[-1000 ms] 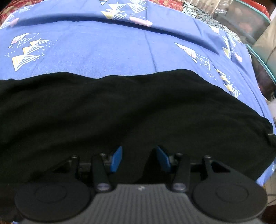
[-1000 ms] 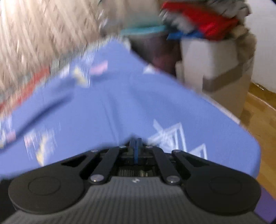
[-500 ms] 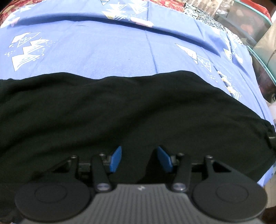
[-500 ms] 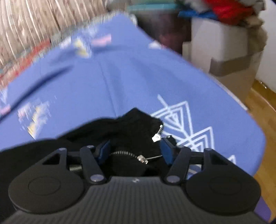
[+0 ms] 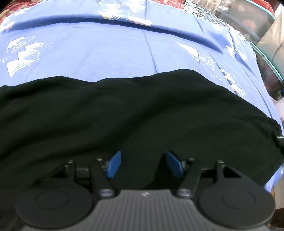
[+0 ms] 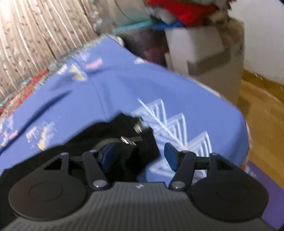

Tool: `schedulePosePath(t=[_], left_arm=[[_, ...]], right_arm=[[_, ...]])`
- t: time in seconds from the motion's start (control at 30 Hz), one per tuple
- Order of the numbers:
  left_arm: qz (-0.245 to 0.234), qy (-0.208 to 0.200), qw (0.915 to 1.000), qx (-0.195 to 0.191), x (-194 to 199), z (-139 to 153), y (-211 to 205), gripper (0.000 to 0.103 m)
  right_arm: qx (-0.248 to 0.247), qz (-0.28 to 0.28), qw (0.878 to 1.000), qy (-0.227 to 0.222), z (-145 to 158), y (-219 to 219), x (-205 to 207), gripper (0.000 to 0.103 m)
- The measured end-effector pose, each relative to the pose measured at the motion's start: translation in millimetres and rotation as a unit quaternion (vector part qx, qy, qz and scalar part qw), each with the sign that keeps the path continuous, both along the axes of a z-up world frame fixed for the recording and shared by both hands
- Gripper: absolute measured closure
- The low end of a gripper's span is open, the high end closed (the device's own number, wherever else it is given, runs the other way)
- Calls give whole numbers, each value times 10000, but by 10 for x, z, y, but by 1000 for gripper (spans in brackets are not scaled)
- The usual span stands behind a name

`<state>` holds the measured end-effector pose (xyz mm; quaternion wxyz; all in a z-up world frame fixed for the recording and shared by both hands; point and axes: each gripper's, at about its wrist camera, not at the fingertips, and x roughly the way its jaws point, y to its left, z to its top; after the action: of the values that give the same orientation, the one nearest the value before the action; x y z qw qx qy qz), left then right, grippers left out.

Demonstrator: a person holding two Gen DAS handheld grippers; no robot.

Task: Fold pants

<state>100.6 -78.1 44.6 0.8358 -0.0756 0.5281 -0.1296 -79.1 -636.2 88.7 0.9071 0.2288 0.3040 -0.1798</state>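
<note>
Left gripper (image 5: 144,164): blue fingers (image 5: 114,164) spread wide, nothing between them, sitting low at bottom centre of the left wrist view, just above or on black cloth; contact cannot be told.

Black pants (image 5: 134,113) fill the whole middle band of that frame, left edge to right edge, lying flat with soft wrinkles. Far edge runs as a wavy line across the centre. A small metal fitting (image 5: 280,137) shows at the pants' right end, mid-right of the frame.

Beyond the pants, upper half: blue bedsheet (image 5: 99,49) with white and yellow triangle prints, one long crease across the top. Clear storage bin (image 5: 252,19) with teal rim in the upper right corner.

Right gripper (image 6: 139,156): fingers (image 6: 108,156) also spread, gripping nothing. Frame is motion-blurred. The left finger sits over the dark end of the pants (image 6: 113,135); the right finger is over bare sheet (image 6: 124,85) with a white line print. A ribbed waistband and silver drawcord tips (image 6: 127,140) lie just above the left finger, centre of frame.

Outward, right wrist view: curtain (image 6: 35,35) upper left, taped cardboard box (image 6: 209,56) upper right with red clothing (image 6: 188,12) piled on top, wooden floor (image 6: 262,110) at the right edge.
</note>
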Motion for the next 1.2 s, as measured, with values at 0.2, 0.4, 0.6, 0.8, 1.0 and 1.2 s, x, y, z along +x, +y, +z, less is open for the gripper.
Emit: schedulePosePath(t=[0.2, 0.4, 0.6, 0.8, 1.0, 1.2], left_arm=[[20, -7, 10000, 54, -19, 10, -27, 44], [-45, 57, 9999, 109, 24, 4, -32, 44], [4, 61, 9999, 116, 64, -6, -93, 38], [-29, 44, 10000, 76, -6, 19, -90, 36], [-67, 90, 9999, 24, 28, 30, -101, 35], [-194, 79, 9998, -57, -36, 48, -127, 35]], right_arm=[[220, 275, 9968, 724, -289, 136, 348, 74], [-217, 205, 9994, -149, 4, 273, 103, 77], [-1380, 543, 9887, -199, 68, 170, 654, 72], [-434, -404, 9982, -15, -218, -161, 551, 58], [-67, -521, 9977, -428, -66, -87, 211, 57], [-161, -527, 9982, 218, -324, 102, 356, 74]])
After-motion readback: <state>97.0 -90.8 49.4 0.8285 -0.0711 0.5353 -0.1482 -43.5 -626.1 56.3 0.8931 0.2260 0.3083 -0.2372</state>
